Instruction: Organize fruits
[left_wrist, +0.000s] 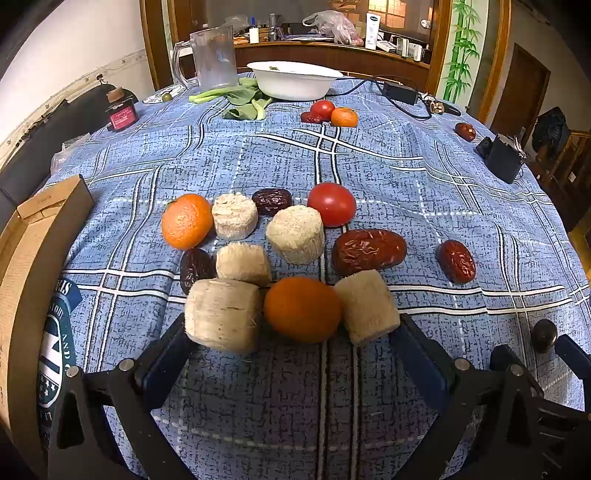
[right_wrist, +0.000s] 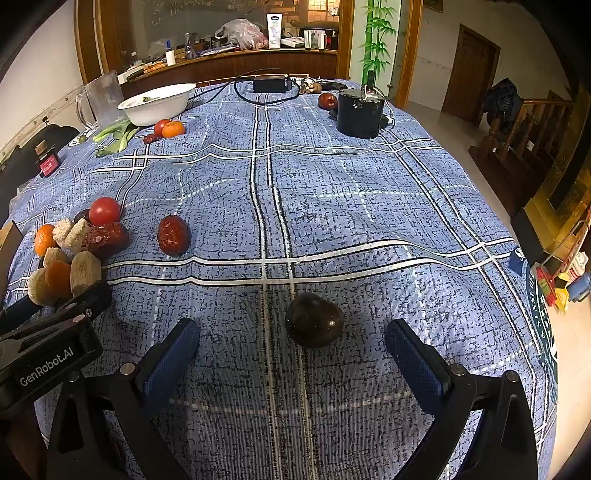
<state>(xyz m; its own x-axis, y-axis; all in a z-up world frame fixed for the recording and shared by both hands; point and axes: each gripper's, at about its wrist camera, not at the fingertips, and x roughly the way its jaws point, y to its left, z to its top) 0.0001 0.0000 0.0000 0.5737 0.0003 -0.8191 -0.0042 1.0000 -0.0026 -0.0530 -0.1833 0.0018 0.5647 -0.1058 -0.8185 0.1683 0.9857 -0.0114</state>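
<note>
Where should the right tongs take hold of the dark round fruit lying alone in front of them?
Grip the dark round fruit across its widest middle, coming down from above. It lies alone on the tablecloth, already between the open right tongs, so both flanks are free. Its smooth, rounded skin would likely slip from an off-centre pinch.

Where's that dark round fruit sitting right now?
The dark round fruit lies alone on the blue checked tablecloth, in the right wrist view between the open right gripper, untouched, far from the fruit pile.

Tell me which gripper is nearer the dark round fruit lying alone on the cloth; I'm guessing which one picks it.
Right. The right gripper has the dark round fruit between its open fingers; the left gripper sits off beside it, at the fruit cluster.
</note>
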